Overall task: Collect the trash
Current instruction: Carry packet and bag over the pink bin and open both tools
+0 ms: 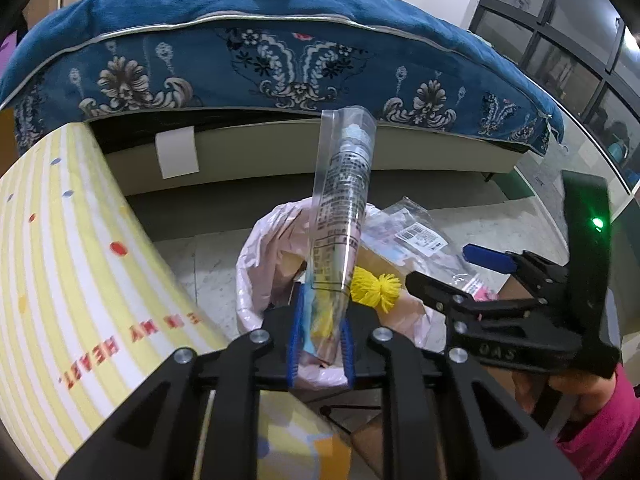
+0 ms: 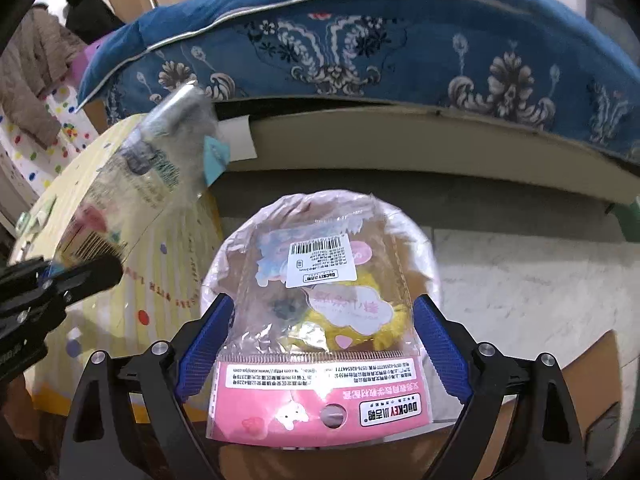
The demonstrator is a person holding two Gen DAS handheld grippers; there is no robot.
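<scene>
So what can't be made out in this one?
- Bin contents: right view, the pink-header packet covers the opening.
- Long wrapper print: left view too small; right view blurred.
- Packet's fine print: too small, upside down.
- Person: only a hand and pink sleeve, cut off by the left view's edge.

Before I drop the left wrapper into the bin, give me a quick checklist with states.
1. Left gripper shut on the clear printed wrapper: ok.
2. Wrapper over the pink-lined trash bin: ok.
3. Right gripper open, pads off the pink-header packet: ok.
4. Packet fully down in the bin: not ok, it lies across the opening.
5. Right gripper out of the drop path: cannot tell.
</scene>
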